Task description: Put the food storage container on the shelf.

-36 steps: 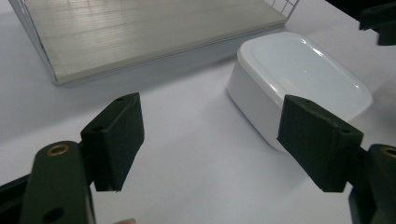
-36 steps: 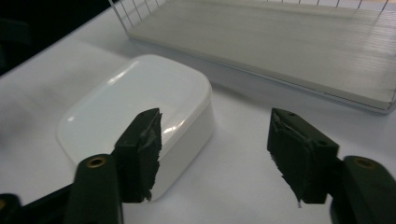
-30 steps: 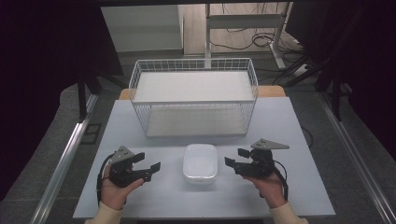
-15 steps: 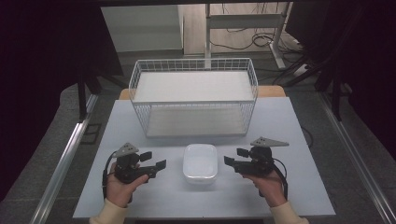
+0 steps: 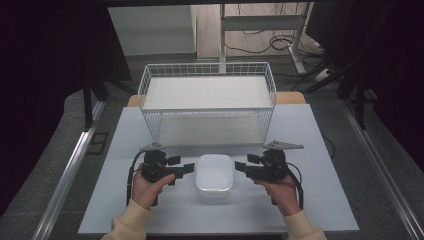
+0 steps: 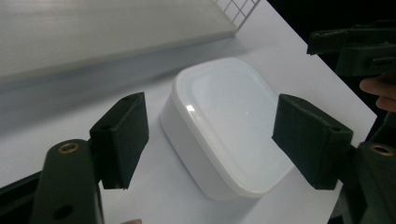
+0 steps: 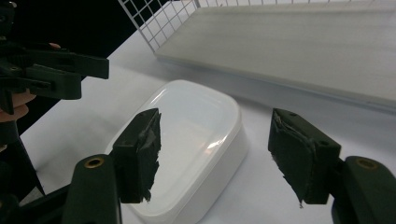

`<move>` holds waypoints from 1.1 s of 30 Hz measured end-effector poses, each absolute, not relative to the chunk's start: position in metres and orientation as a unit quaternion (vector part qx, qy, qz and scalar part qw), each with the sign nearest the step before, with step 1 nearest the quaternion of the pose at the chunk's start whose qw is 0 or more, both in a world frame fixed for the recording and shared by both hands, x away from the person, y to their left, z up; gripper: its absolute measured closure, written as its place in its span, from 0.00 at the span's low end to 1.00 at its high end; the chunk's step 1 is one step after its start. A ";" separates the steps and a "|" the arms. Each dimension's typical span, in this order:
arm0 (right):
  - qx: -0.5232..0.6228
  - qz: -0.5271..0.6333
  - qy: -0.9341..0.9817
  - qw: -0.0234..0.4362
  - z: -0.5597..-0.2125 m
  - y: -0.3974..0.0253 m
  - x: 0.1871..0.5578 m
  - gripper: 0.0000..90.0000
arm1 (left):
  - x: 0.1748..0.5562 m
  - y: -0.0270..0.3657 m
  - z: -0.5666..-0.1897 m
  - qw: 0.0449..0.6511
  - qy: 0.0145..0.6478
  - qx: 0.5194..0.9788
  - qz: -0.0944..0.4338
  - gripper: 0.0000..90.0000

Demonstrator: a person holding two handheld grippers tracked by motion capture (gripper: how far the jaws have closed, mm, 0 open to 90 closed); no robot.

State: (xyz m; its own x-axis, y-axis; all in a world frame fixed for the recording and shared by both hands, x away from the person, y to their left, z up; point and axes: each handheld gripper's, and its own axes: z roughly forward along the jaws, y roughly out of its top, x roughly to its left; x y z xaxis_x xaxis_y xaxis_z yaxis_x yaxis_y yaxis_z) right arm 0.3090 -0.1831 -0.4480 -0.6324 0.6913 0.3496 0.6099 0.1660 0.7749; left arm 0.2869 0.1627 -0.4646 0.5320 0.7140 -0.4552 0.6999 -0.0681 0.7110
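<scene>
The left hand-held gripper has its jaws wide apart and holds nothing; its tips are just beside the left side of the white lidded box. The right hand-held gripper is also wide and holds nothing, near the box's right side. The box lies flat on the worktop, between both, in front of the white wire basket.

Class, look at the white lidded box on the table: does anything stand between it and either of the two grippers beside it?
Nothing visible does. The white box lies between the left gripper and the right gripper, both open, with only bare table in the gaps. The wire basket stands beyond it.
</scene>
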 end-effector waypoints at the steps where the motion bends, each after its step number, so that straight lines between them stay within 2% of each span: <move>1: 0.427 0.483 0.763 0.037 -0.450 -0.182 0.310 0.39 | 0.288 0.163 -0.466 0.479 0.485 0.732 0.006 0.29; 8: 0.429 0.470 0.771 0.020 -0.462 -0.175 0.312 0.39 | 0.292 0.161 -0.470 0.479 0.491 0.727 -0.023 0.31; 11: 0.431 0.468 0.771 0.013 -0.465 -0.173 0.312 0.39 | 0.294 0.162 -0.475 0.492 0.495 0.714 -0.057 0.31; 16: 0.436 0.461 0.773 0.001 -0.472 -0.168 0.313 0.39 | 0.298 0.161 -0.483 0.489 0.502 0.709 -0.080 0.32; 29: 0.459 0.446 0.768 -0.024 -0.489 -0.156 0.316 0.41 | 0.305 0.149 -0.496 0.472 0.502 0.717 -0.107 0.33; 33: 0.464 0.447 0.764 -0.034 -0.492 -0.155 0.317 0.42 | 0.306 0.149 -0.500 0.479 0.508 0.705 -0.128 0.34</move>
